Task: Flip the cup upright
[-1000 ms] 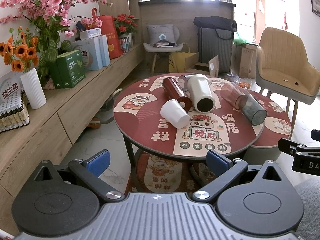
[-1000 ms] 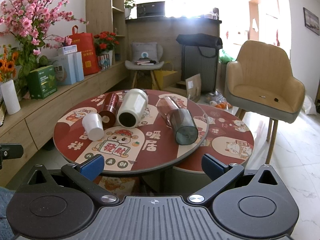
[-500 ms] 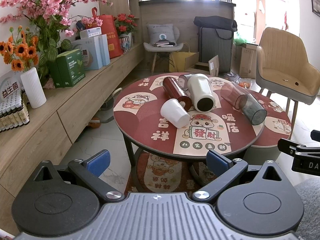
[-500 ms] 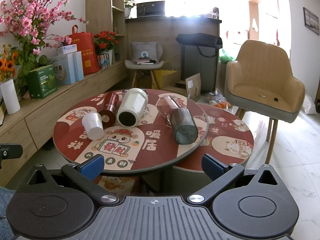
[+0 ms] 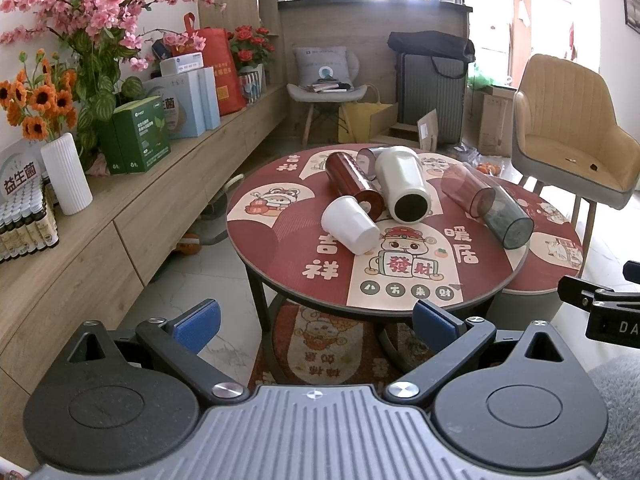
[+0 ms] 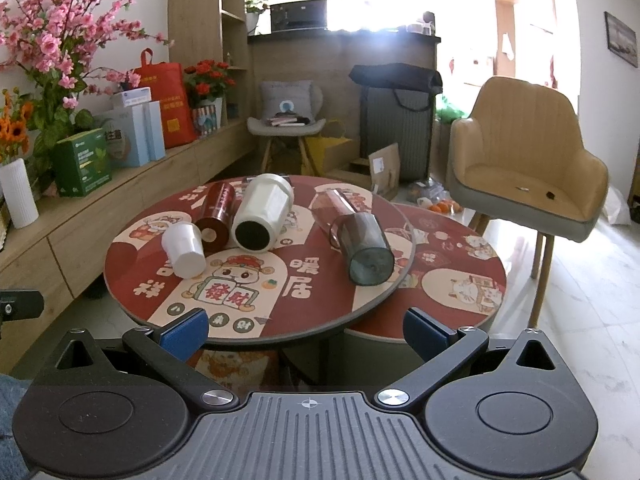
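Several cups lie on their sides on a round red table (image 5: pixel 280 256) (image 6: pixel 320 320): a small white cup (image 5: pixel 350 225) (image 6: pixel 184 249), a dark red tumbler (image 5: pixel 352 182) (image 6: pixel 214 214), a large white cup (image 5: pixel 404 184) (image 6: pixel 262 210), a clear reddish cup (image 5: pixel 466 190) (image 6: pixel 336 204) and a dark grey cup (image 5: pixel 506 224) (image 6: pixel 366 250). My left gripper (image 5: pixel 316 322) is open and empty, held short of the table's near edge. My right gripper (image 6: pixel 306 330) is open and empty, also in front of the near edge.
A lower round table (image 6: pixel 460 272) sits to the right under the first. A tan armchair (image 6: pixel 528 168) stands further right. A long wooden sideboard (image 5: pixel 120 216) with boxes, a white vase (image 5: pixel 66 174) and flowers runs along the left. A suitcase and grey chair stand at the back.
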